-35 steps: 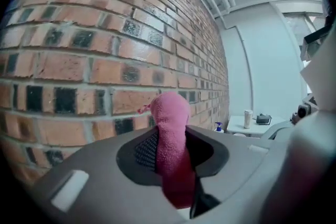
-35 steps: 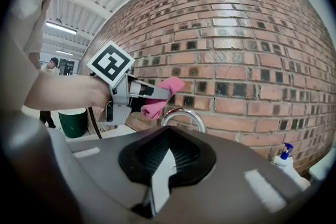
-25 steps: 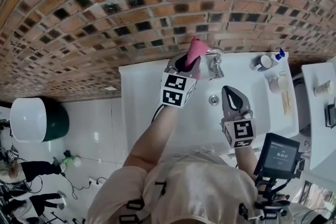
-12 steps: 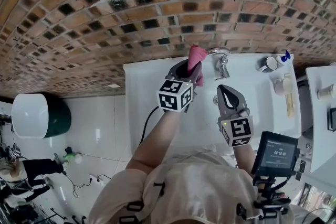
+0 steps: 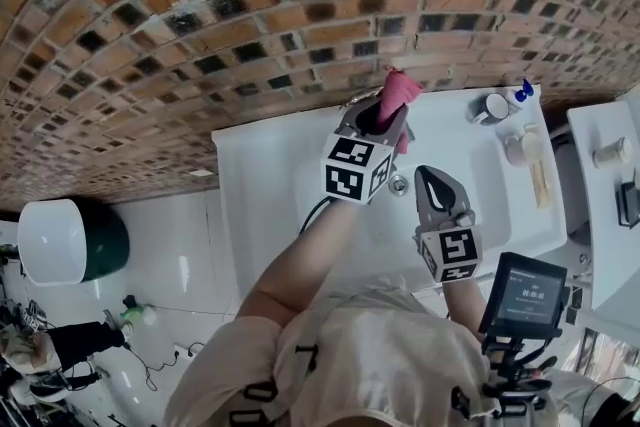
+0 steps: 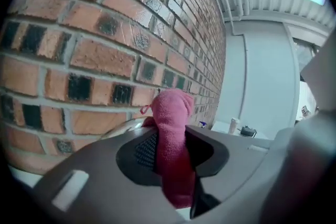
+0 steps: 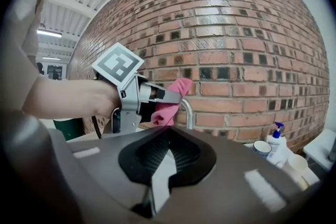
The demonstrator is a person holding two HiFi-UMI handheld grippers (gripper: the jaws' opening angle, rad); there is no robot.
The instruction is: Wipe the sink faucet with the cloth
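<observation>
My left gripper [image 5: 386, 121] is shut on a pink cloth [image 5: 399, 93], which sticks up from between its jaws. In the head view the cloth covers the chrome faucet at the back of the white sink [image 5: 265, 175], close to the brick wall. The right gripper view shows the cloth [image 7: 169, 100] lying against the curved faucet pipe [image 7: 188, 110], with the left gripper [image 7: 172, 95] coming in from the left. In the left gripper view the cloth [image 6: 173, 134] fills the gap between the jaws, and a chrome arc of the faucet [image 6: 125, 126] shows just to its left. My right gripper [image 5: 432, 179] hovers over the basin near the drain [image 5: 398, 182], shut and holding nothing.
A blue-capped soap bottle [image 5: 522, 93], a mug [image 5: 490, 107] and a white cup [image 5: 518, 147] stand on the sink's right ledge. A brick wall [image 5: 250, 5] rises directly behind the faucet. A device with a screen [image 5: 525, 293] sits by my right side.
My left gripper has carried the pink cloth to the right, from beside the faucet to over it. The right gripper has stayed near the drain.
</observation>
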